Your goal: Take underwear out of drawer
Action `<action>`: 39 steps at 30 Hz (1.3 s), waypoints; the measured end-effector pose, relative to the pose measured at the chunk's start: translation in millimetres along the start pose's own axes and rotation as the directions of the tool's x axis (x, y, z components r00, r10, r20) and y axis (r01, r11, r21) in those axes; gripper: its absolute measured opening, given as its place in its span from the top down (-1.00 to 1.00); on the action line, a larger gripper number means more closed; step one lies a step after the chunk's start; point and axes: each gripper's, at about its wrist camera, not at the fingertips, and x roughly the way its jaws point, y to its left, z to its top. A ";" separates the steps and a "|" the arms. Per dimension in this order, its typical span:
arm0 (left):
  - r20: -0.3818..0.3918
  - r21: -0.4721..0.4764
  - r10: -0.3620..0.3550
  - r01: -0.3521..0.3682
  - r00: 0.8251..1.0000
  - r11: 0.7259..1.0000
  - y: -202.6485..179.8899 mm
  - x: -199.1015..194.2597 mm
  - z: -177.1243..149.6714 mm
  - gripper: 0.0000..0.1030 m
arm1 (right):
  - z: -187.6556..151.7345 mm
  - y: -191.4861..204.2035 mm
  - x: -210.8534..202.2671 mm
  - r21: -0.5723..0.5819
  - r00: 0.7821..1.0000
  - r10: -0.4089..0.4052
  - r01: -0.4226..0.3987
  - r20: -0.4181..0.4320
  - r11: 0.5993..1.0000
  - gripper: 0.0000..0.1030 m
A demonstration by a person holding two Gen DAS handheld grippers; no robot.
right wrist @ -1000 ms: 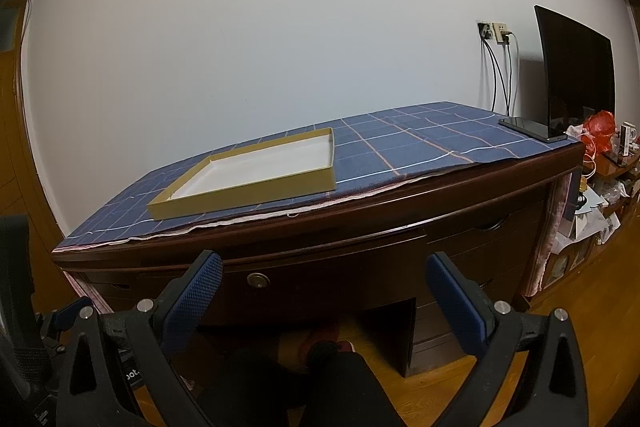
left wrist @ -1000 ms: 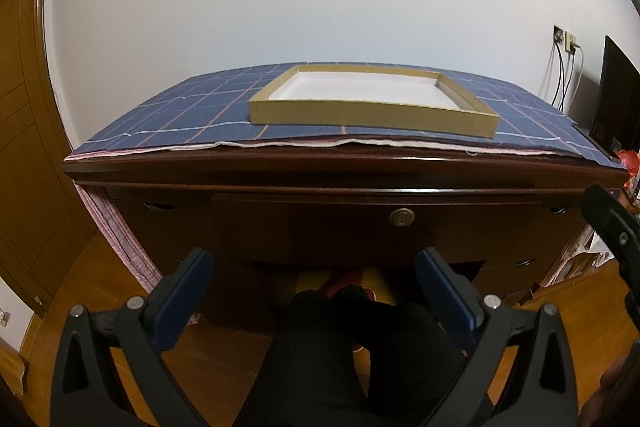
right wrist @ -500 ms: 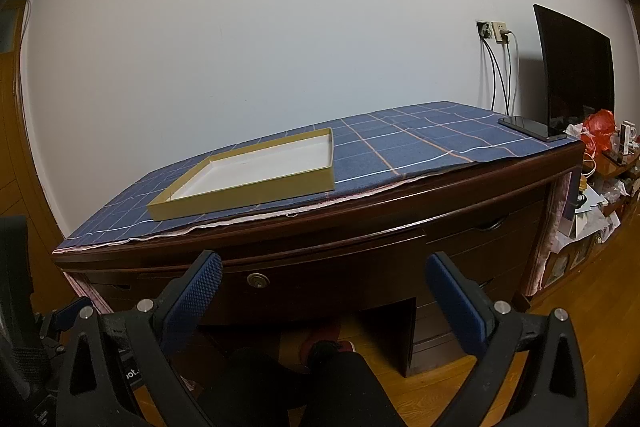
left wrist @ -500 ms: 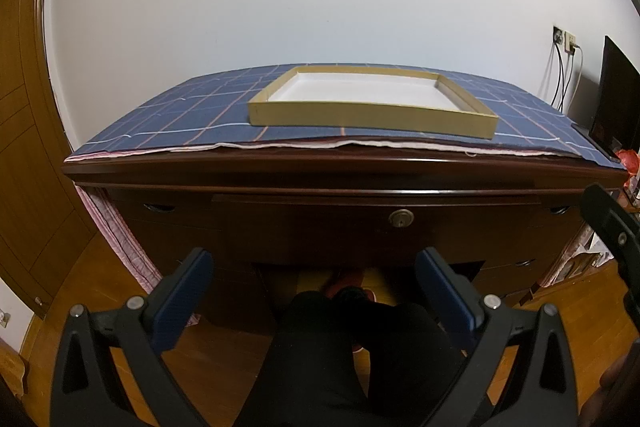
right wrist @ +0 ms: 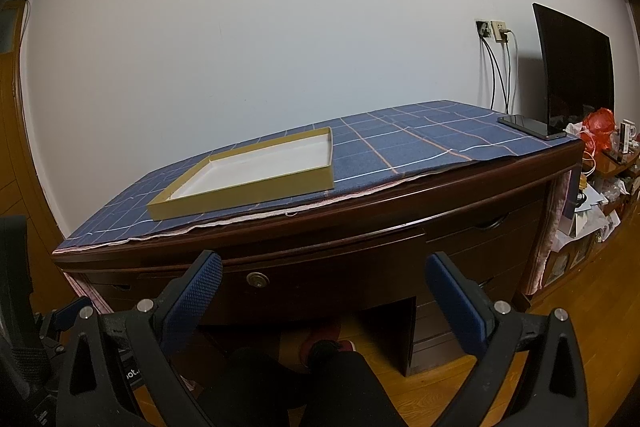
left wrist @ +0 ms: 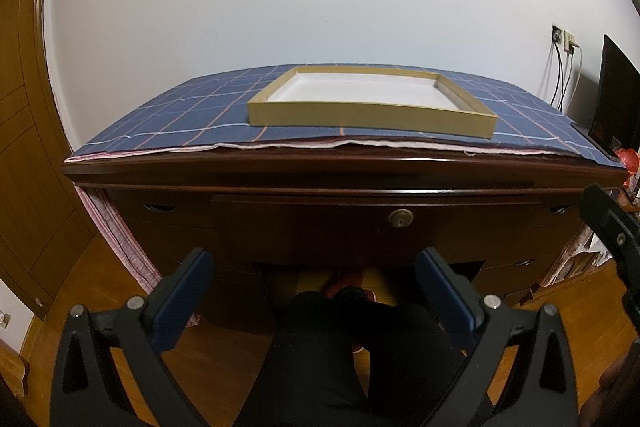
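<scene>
A dark wooden desk stands before me with its middle drawer [left wrist: 320, 223] shut; the round lock [left wrist: 400, 218] shows on its front. The drawer also shows in the right wrist view [right wrist: 320, 267]. No underwear is in sight. My left gripper [left wrist: 314, 273] is open and empty, held in front of the drawer, apart from it. My right gripper [right wrist: 324, 279] is open and empty, below the desk's front edge, to the right of the lock [right wrist: 257, 279]. An empty shallow tan box [left wrist: 372, 103] with a white inside sits on the blue checked cloth [left wrist: 180, 123] on the desk top.
Side drawers [right wrist: 488, 239] flank the kneehole. A dark monitor [right wrist: 572, 67] and a phone [right wrist: 532, 126] stand at the desk's right end, with cables at a wall socket [right wrist: 496, 29]. The person's dark-clad legs [left wrist: 352, 347] are below. Clutter [right wrist: 600, 163] lies at the far right.
</scene>
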 end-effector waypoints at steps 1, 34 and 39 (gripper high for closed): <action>0.000 0.000 0.000 0.000 1.000 1.000 0.0 -0.1 -0.1 -0.99 | 0.0 -0.1 -0.2 0.000 1.000 0.000 0.000 0.000 1.000 -0.99; 0.001 -0.001 0.001 -0.001 1.000 1.000 -0.5 -0.3 -0.1 -0.99 | -2.7 -0.7 -1.4 0.007 1.000 0.000 0.000 -0.004 1.000 -0.99; 0.000 0.000 0.001 -0.001 1.000 1.000 -0.5 -0.1 0.1 -0.99 | -2.5 -0.8 -1.1 0.008 1.000 0.000 0.000 -0.005 1.000 -0.99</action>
